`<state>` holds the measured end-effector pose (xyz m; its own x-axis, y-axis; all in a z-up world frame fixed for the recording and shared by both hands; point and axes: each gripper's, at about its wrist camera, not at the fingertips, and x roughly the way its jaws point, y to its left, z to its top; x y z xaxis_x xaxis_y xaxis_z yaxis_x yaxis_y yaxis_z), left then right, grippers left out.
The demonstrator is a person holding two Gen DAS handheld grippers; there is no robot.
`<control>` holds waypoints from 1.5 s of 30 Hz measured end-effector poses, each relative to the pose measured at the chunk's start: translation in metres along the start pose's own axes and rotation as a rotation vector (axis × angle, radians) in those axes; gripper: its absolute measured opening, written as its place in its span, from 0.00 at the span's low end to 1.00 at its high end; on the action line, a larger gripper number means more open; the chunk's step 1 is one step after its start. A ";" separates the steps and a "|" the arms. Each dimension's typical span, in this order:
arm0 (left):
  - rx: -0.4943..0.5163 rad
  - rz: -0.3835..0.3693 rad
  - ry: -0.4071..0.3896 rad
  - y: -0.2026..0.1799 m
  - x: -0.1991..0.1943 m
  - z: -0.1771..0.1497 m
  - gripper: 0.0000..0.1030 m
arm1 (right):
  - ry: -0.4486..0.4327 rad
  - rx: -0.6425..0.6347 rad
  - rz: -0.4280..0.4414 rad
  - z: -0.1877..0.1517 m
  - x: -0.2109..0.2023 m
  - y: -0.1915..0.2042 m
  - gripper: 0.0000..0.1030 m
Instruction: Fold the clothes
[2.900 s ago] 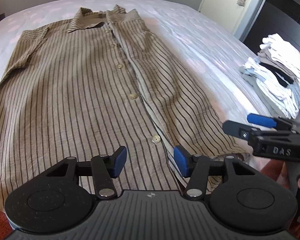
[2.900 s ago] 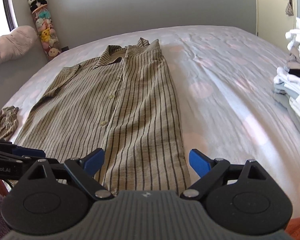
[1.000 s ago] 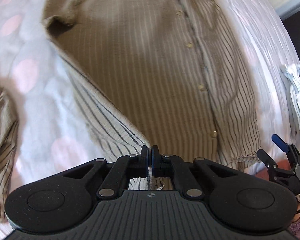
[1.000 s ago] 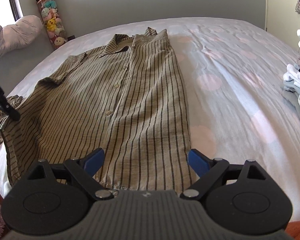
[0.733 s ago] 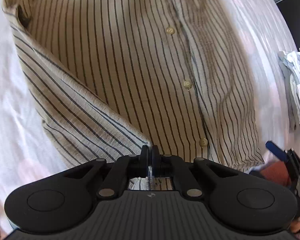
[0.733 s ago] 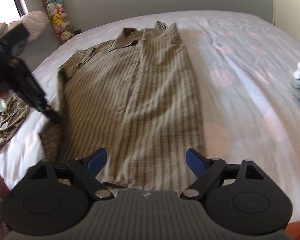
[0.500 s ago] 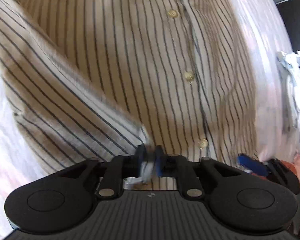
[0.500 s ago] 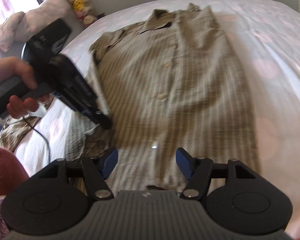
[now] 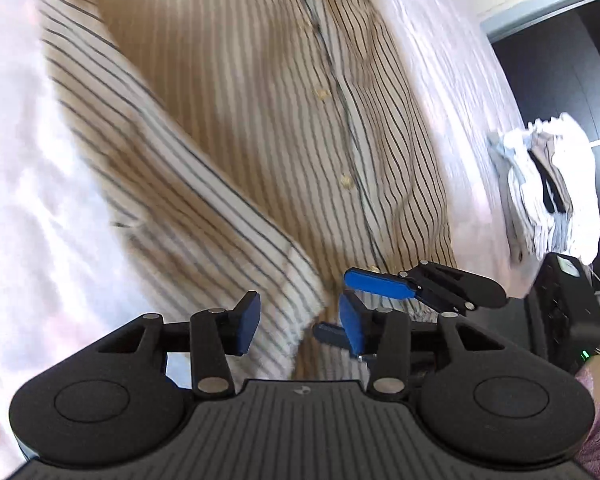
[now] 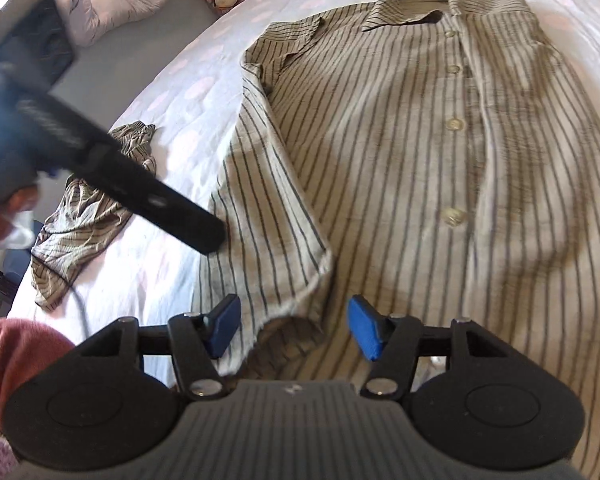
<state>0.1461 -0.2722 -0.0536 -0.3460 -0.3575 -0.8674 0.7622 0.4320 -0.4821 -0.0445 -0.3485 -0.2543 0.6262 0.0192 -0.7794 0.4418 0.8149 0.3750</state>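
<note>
Two grippers sit over the same spot and both have their jaws spread, pinching nothing. The left gripper hovers above the turned-over hem corner, and the right gripper straddles that corner too, with cloth between its blue pads but no squeeze on it. The one striped shirt lies buttoned-side up on the bed, its left side panel flipped inward over the front, so this looks like the first lengthwise fold, just laid down. Next move probably calls for a pinch on that loose corner to pull the flap flat and straight. Also around: one crumpled striped garment off to the side, one stack of folded whites, and four shirt buttons visible in the right wrist view.
</note>
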 end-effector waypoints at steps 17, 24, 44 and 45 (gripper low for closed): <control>0.247 0.896 -0.192 0.101 -0.160 0.042 0.34 | 0.105 0.038 -0.067 -0.001 0.039 -0.008 0.17; 1.084 1.320 -0.143 0.114 -0.109 0.051 0.34 | 0.124 0.041 -0.046 -0.003 0.046 -0.012 0.16; 2.149 1.087 0.303 0.179 0.046 0.157 0.35 | 0.208 0.044 -0.022 0.001 0.061 -0.016 0.16; 2.166 1.089 0.311 0.180 0.050 0.160 0.35 | 0.210 0.042 -0.019 0.002 0.062 -0.016 0.16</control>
<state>0.3537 -0.3450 -0.1640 0.4917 -0.5224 -0.6966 -0.1664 -0.8416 0.5138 -0.0113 -0.3613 -0.3081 0.4718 0.1274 -0.8724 0.4818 0.7914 0.3761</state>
